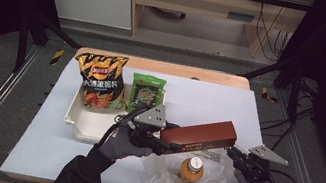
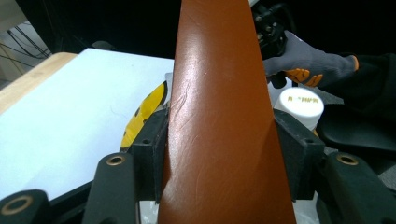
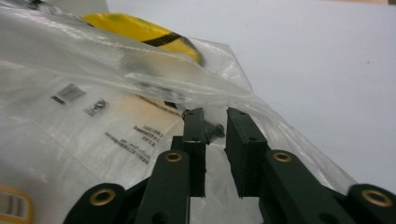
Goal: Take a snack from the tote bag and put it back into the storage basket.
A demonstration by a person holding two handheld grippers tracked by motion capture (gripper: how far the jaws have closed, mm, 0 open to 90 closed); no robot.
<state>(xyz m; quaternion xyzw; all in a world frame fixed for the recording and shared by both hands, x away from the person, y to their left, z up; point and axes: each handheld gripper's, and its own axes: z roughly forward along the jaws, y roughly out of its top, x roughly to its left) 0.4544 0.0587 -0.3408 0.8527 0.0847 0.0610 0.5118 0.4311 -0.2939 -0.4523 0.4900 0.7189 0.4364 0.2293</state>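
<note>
The left hand-held gripper point(image 1: 167, 145) clamps the near-left end of a long brown box point(image 1: 199, 134), held slantwise above a clear plastic bag point(image 1: 171, 177) on the worktop point(image 1: 229, 108). An orange bottle point(image 1: 191, 170) stands in the bag under the box. The right hand-held gripper point(image 3: 215, 133), jaws slightly parted, sits at the bag's right edge, film between them. Far left, a chip bag point(image 1: 100, 82) and green packet point(image 1: 147, 91) stand in a white tray point(image 1: 76, 119).

Glossy, smooth brown box point(image 2: 219, 116), crinkly clear plastic bag point(image 3: 93, 116), matt white tabletop sheet point(image 1: 210, 100), shiny foil chip bag point(image 1: 100, 80).
</note>
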